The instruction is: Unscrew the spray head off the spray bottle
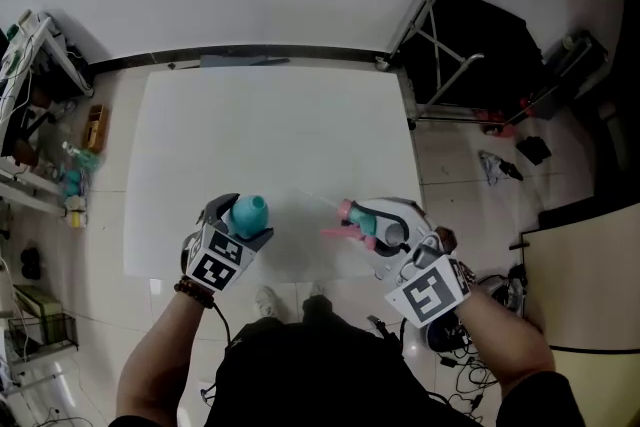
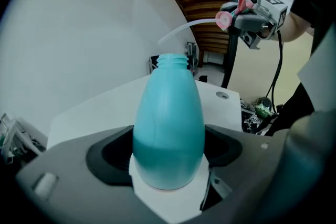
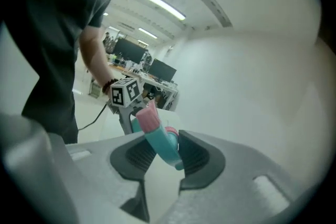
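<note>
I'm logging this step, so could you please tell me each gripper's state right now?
Left gripper: closed on the teal bottle, neck bare.
Right gripper: closed on the spray head, apart from the bottle.

Head camera looks steeply down on the surface [image 1: 270, 125]; cameras on my left hand-held gripper [image 1: 240, 217] and right hand-held gripper [image 1: 364, 225] face each other.
</note>
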A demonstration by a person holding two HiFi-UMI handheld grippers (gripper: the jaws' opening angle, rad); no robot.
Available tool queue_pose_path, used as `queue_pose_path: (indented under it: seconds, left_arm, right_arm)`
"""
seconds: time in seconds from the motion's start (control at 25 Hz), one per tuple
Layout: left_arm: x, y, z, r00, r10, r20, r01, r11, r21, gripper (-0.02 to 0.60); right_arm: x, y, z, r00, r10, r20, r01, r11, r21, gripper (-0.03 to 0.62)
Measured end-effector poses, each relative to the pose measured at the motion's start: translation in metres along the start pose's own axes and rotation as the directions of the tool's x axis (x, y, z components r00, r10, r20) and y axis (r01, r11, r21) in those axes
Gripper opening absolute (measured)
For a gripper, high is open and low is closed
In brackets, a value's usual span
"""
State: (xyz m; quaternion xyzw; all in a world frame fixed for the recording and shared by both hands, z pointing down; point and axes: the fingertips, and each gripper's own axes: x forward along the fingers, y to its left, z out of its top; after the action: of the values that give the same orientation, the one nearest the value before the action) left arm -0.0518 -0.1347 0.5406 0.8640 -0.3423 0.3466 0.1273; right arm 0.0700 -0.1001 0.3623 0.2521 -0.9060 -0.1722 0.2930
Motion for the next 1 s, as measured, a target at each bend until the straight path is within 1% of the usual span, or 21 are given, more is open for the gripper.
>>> queue_pose_path:
  seconds: [0.04, 0.12, 0.2, 0.28, 0.4, 0.44, 0.48, 0.52, 0.6, 0.76, 0.84, 1.0]
  left_arm:
    - [0.0, 0.001, 0.001, 1.0, 0.004, 0.015, -0.004, 1.0, -0.021, 0.422]
    - [0.002, 0.004, 0.003, 0.999, 0.015, 0.042, -0.013, 0.998, -0.059, 0.422]
    - [0.006, 0.005, 0.004, 0.998, 0.024, 0.064, -0.019, 0.996, -0.09, 0.422]
    - [0.01, 0.006, 0.006, 0.996, 0.033, 0.083, -0.023, 0.993, -0.113, 0.423]
    - [0.015, 0.007, 0.007, 0.993, 0.051, 0.106, -0.037, 0.991, -0.132, 0.423]
    - [0.017, 0.008, 0.008, 0.992, 0.058, 0.112, -0.042, 0.99, -0.136, 0.423]
    - [0.019, 0.008, 0.008, 0.991, 0.064, 0.116, -0.047, 0.989, -0.137, 0.423]
    - [0.022, 0.008, 0.008, 0.991, 0.068, 0.119, -0.052, 0.989, -0.138, 0.423]
    - [0.027, 0.009, 0.006, 0.99, 0.076, 0.121, -0.059, 0.989, -0.136, 0.423]
    - [0.038, 0.008, 0.001, 0.99, 0.085, 0.116, -0.069, 0.988, -0.136, 0.423]
    - [0.042, 0.007, 0.0, 0.99, 0.087, 0.114, -0.071, 0.988, -0.139, 0.423]
    - [0.049, 0.009, -0.002, 0.989, 0.094, 0.113, -0.076, 0.985, -0.154, 0.423]
  right_arm:
    - [0.004, -0.002, -0.004, 1.0, 0.001, 0.005, -0.001, 0.998, 0.065, 0.114]
    - [0.012, -0.005, -0.013, 1.0, -0.004, 0.018, 0.001, 0.982, 0.19, 0.114]
    - [0.021, -0.008, -0.028, 0.999, -0.018, 0.039, 0.005, 0.948, 0.32, 0.114]
    - [0.029, -0.008, -0.047, 0.999, -0.022, 0.042, 0.0, 0.893, 0.451, 0.114]
    - [0.044, -0.004, -0.074, 1.0, -0.004, 0.02, -0.009, 0.789, 0.615, 0.114]
    - [0.049, -0.003, -0.083, 1.0, -0.004, 0.009, -0.003, 0.756, 0.655, 0.114]
    - [0.055, -0.002, -0.091, 1.0, -0.007, -0.004, 0.007, 0.73, 0.683, 0.114]
    - [0.06, -0.001, -0.099, 1.0, -0.009, -0.02, 0.021, 0.715, 0.699, 0.114]
    - [0.071, 0.004, -0.112, 0.998, -0.01, -0.057, 0.047, 0.709, 0.704, 0.114]
    - [0.091, 0.015, -0.14, 0.991, -0.008, -0.134, 0.099, 0.713, 0.694, 0.114]
    - [0.097, 0.019, -0.151, 0.986, -0.01, -0.167, 0.122, 0.721, 0.682, 0.114]
    - [0.107, 0.024, -0.169, 0.976, -0.015, -0.215, 0.153, 0.75, 0.644, 0.114]
